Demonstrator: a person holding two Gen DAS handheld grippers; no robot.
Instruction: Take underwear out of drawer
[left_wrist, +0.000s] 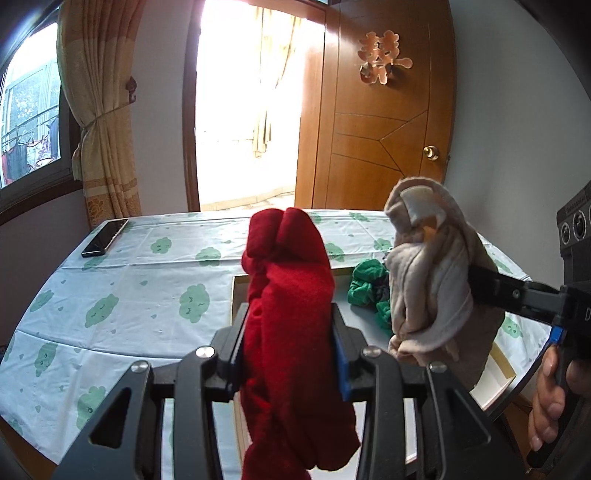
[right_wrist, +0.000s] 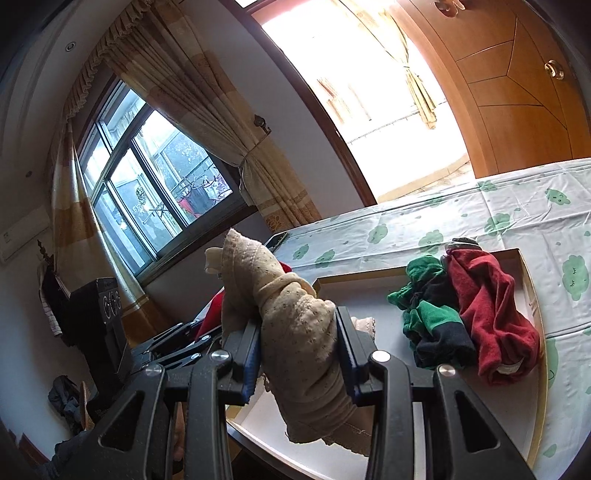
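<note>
My left gripper (left_wrist: 288, 332) is shut on red underwear (left_wrist: 291, 288) and holds it up above the table. My right gripper (right_wrist: 299, 347) is shut on beige underwear (right_wrist: 295, 332), lifted above the drawer; the same piece shows in the left wrist view (left_wrist: 424, 273). The shallow white drawer (right_wrist: 532, 295) lies on the table and holds a green and black piece (right_wrist: 428, 314) and a dark red piece (right_wrist: 491, 310). The green piece also shows in the left wrist view (left_wrist: 369, 284).
The table has a white cloth with green clouds (left_wrist: 110, 288). A phone (left_wrist: 105, 236) lies at its far left corner. Behind are a wooden door (left_wrist: 380, 110), a bright doorway, a curtain (left_wrist: 99, 110) and a window (right_wrist: 155, 177).
</note>
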